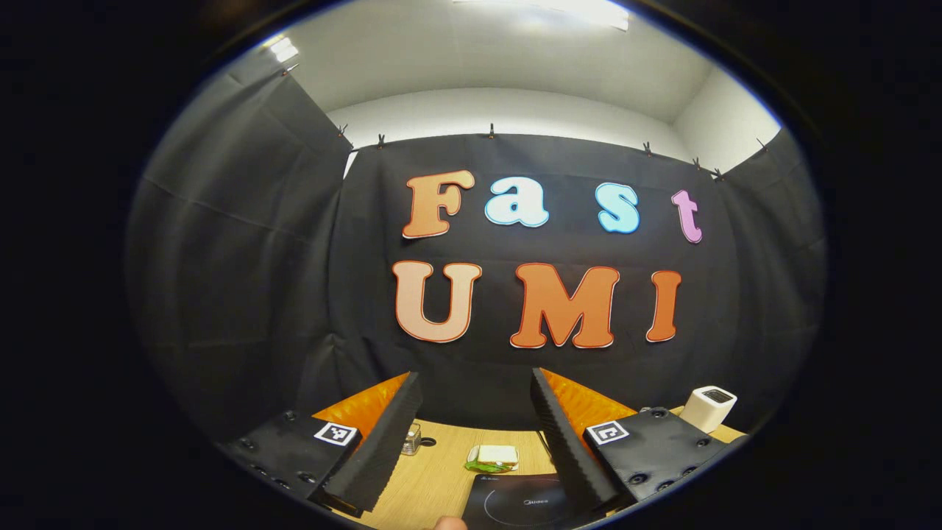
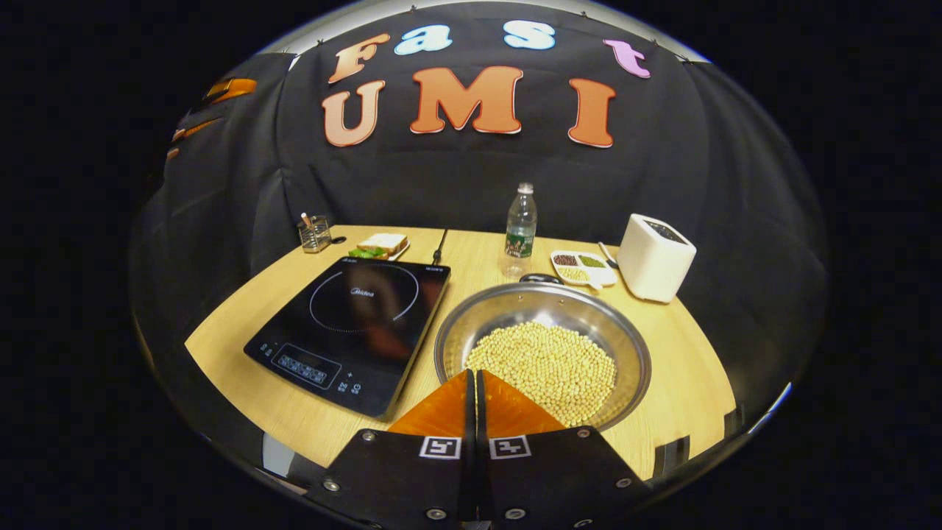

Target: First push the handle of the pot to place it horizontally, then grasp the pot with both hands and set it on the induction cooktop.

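Basically nothing was done yet: my right gripper (image 2: 472, 383) was pinched together holding nothing just above the near rim of the pot (image 2: 542, 353) of beans, which sat on the table beside the induction cooktop (image 2: 353, 324), while my left gripper (image 1: 477, 412) hung wide apart up high.

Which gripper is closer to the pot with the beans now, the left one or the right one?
Right. The right gripper, fingers together, hangs just over the near rim of the pot. The left gripper, fingers apart, is raised beyond the induction cooktop, facing the wall.
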`<state>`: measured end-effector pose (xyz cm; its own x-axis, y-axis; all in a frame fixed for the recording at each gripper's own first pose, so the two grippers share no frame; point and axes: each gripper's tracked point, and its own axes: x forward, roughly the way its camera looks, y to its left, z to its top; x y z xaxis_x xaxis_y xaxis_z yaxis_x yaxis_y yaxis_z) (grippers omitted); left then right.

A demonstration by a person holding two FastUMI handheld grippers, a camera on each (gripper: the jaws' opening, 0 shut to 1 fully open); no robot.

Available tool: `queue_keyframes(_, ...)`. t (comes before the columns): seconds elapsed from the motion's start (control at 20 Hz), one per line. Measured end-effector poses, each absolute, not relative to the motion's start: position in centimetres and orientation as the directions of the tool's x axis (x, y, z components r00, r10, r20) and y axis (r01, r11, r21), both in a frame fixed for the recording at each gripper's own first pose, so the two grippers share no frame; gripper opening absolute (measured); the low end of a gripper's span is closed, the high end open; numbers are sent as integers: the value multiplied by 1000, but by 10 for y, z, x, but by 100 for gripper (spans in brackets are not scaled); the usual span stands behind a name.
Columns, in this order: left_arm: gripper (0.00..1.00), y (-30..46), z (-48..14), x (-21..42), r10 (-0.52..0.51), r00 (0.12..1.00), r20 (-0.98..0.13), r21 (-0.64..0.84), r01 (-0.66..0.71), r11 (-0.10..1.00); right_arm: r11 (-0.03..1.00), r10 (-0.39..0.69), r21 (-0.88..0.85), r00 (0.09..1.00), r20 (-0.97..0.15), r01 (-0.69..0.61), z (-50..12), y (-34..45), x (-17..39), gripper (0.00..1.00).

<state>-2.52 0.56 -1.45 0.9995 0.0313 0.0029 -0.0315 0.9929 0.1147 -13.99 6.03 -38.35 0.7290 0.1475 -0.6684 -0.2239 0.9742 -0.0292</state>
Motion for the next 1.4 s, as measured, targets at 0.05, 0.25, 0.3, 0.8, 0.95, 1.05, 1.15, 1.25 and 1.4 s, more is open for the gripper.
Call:
queue_keyframes(0.05,98,5,-15,-25,32,999,3,119,-33,992,975,143,-28,717,-682,-221,-390,61,-141,0)
queue_keyframes(0.25,98,-1,-20,-24,24,1000,-7,126,-23,992,975,151,-1,670,-727,-221,-409,56,-155,0)
queue_keyframes(0.3,98,-1,-23,-23,22,1000,-9,129,-21,991,975,150,0,658,-738,-222,-415,55,-161,0)
queue_keyframes(0.8,98,-7,-35,-15,26,999,-26,147,-22,989,981,156,62,558,-815,-185,-446,40,-181,0)
queue_keyframes(0.95,98,-14,-39,-14,18,999,-35,151,-12,988,981,156,65,551,-820,-180,-451,36,-181,0)
queue_keyframes(1.05,98,-17,-42,-14,11,999,-41,150,-5,989,985,146,68,551,-821,-160,-451,25,-181,0)
queue_keyframes(1.15,98,-19,-42,-12,7,999,-43,147,-1,989,988,132,66,552,-823,-137,-451,13,-180,0)
queue_keyframes(1.25,98,-21,-44,-12,6,999,-47,145,1,989,992,111,54,555,-824,-117,-451,1,-177,0)
queue_keyframes(1.4,98,-24,-45,-11,6,999,-50,141,1,990,995,76,28,555,-829,-94,-453,-19,-172,0)
